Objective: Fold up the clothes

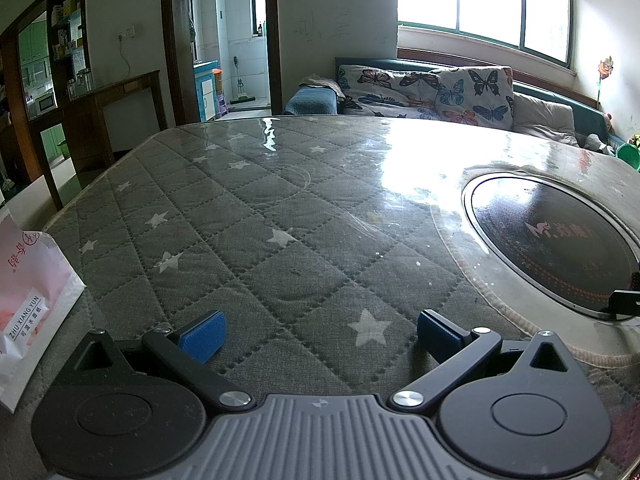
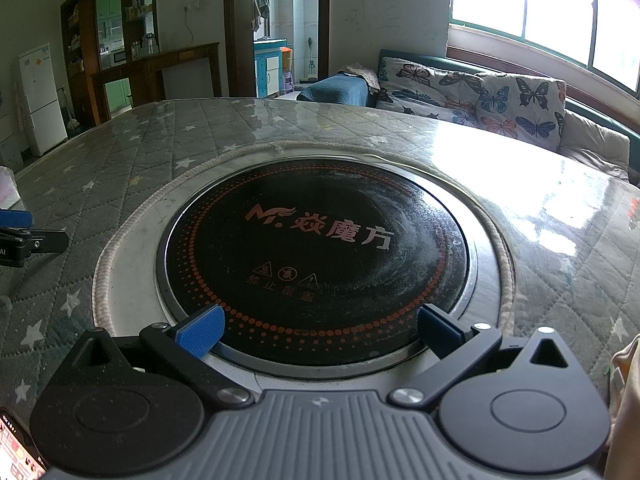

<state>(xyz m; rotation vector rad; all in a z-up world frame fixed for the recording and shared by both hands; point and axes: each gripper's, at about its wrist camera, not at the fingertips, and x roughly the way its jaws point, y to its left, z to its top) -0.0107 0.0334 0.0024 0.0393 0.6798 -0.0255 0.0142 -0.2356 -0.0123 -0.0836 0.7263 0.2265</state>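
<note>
Progress: nothing of the folding shows as done; no garment lies spread or folded on the table in either view, so I judge the task to be at its very start, or between items.
Clothes: not clearly in view; a pale cream cloth (image 2: 626,392) shows at the right edge of the right wrist view, near the gripper body, and it may be a garment waiting, but I cannot tell.
Left gripper (image 1: 320,334): released, blue pads well apart, holding nothing, low over the quilted cover.
Right gripper (image 2: 318,330): released too, pads spread wide, empty, over the near rim of the cooktop.
What is left: fetching a garment, laying it flat, and all the folds.
Surface: table (image 1: 224,216) under a grey quilted cover with white stars, with a glossy clear sheet over it that throws back window glare on the far right.
Cooktop (image 2: 316,252): round black induction plate set into the table, ringed by a braided cloth edge; it lies right of the left gripper.
Left edge: white and pink paper bag (image 1: 32,304) standing at the near left; a phone screen (image 2: 18,454) at the near left corner of the right wrist view.
Room: sofa (image 1: 432,92) with butterfly cushions beyond the far side, bright window (image 1: 484,0) above it, open doorway (image 1: 228,36) to a tiled room, dark wooden shelving (image 1: 52,60) and a white fridge (image 2: 38,96) at far left.
</note>
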